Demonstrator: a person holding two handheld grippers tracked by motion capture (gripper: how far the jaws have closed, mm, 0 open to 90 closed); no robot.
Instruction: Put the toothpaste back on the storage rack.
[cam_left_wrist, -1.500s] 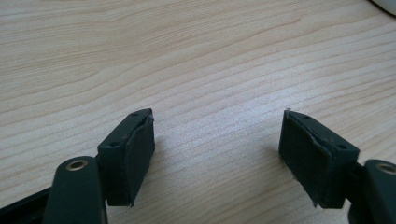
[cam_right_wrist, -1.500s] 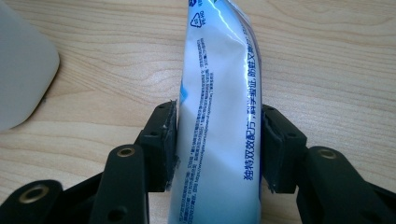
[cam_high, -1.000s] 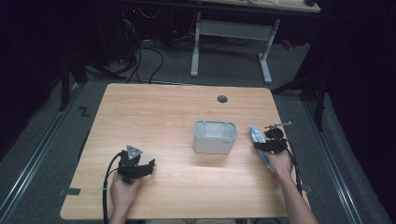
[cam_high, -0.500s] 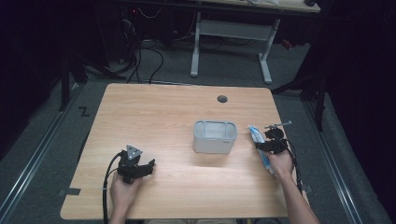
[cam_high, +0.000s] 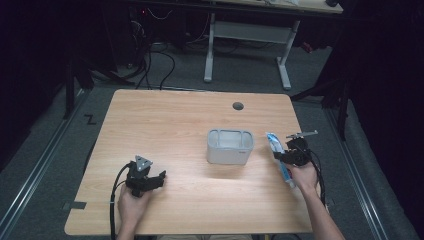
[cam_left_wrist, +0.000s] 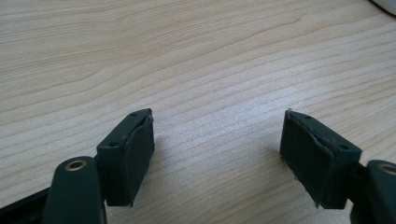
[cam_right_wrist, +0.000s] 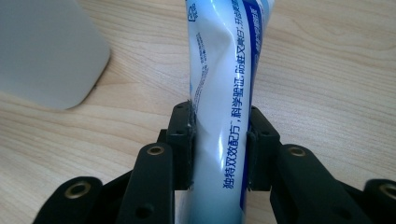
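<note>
Now right hand-held gripper (cam_right_wrist: 219, 149) clamped on toothpaste tube (cam_right_wrist: 224, 93), jaws just closing; tube lies flat on surface (cam_high: 170, 120), grasped mid-length, probably for balanced lift. Grey bin (cam_high: 230, 146) just beside it. Left hand-held gripper (cam_left_wrist: 217, 154) released, resting idle.

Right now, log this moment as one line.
right gripper: jaws just closed, shut on tube | left gripper: open, idle | bin: left of tube, apart

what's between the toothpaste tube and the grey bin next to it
Nothing visible. The right hand-held gripper has just closed on the toothpaste tube, which lies on the table just right of the grey bin; bare wood separates them. The bin's wall must be cleared to go in.
</note>
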